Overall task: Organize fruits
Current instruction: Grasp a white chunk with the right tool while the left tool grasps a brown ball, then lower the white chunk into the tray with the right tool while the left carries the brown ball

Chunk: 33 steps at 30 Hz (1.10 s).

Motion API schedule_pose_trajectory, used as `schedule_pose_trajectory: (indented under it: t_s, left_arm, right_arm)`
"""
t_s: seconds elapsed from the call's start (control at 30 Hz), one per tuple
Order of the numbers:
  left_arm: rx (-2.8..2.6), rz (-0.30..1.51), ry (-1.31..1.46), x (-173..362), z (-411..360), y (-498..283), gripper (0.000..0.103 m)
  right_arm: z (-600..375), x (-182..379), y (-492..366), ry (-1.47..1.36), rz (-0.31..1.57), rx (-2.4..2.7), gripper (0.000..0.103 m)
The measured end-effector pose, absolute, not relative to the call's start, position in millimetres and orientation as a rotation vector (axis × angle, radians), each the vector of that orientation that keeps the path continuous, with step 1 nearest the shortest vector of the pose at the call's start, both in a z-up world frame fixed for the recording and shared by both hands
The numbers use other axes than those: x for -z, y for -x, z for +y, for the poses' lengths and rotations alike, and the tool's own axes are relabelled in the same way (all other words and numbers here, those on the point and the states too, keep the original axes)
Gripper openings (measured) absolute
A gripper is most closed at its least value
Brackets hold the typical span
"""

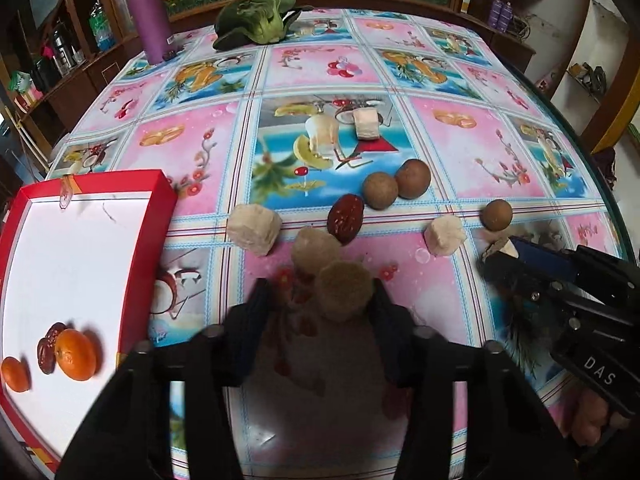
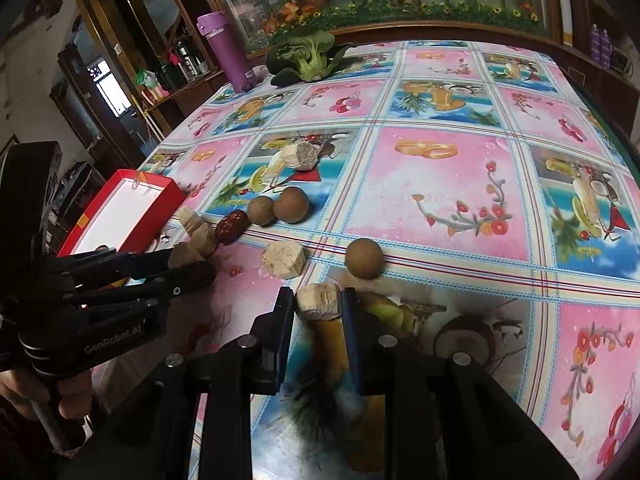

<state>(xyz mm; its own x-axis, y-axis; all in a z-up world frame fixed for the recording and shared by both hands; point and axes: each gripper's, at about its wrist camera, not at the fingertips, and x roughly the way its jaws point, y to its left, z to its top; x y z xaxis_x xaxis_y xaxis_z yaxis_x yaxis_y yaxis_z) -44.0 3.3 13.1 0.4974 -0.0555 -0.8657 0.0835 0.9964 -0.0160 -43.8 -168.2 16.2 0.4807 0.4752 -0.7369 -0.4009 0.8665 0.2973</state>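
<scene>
Your right gripper (image 2: 318, 304) pinches a pale chunk (image 2: 319, 299) at surface (image 2: 440, 200) level, jaws square on its sides for a clean lift. Your left gripper (image 1: 320, 300) straddles a tan chunk (image 1: 345, 290); whether the pads press, cannot tell. Next chunks and the date (image 1: 345, 222) crowd close ahead, so lift straight up. Red box (image 1: 160, 196), left, holds two oranges (image 1: 75, 354) with white floor free; beyond, open cloth up to the greens (image 1: 256, 20)

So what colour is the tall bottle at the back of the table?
Purple, with a lighter lilac lid; the bottle shows best in the left wrist view.
</scene>
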Motion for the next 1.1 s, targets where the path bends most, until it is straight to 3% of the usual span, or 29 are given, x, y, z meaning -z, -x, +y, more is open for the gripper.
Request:
schedule_pose_trajectory:
  t_s: [0.13,0.63,1.1]
  left_arm:
    - [0.095,1.046,-0.009,-14,5,46,0.029]
    - [0.081,0.947,0.031,-52,35,106,0.029]
    - [-0.155,0.847,0.117,-74,148,172,0.029]
  right_arm:
    - [-167,-19,46,-0.097,0.911,-0.553,0.023]
    - [-115,-42,78,-0.103,0.866,-0.688,0.023]
    - [9,-68,117,0.069,0.837,-0.897,0.023]
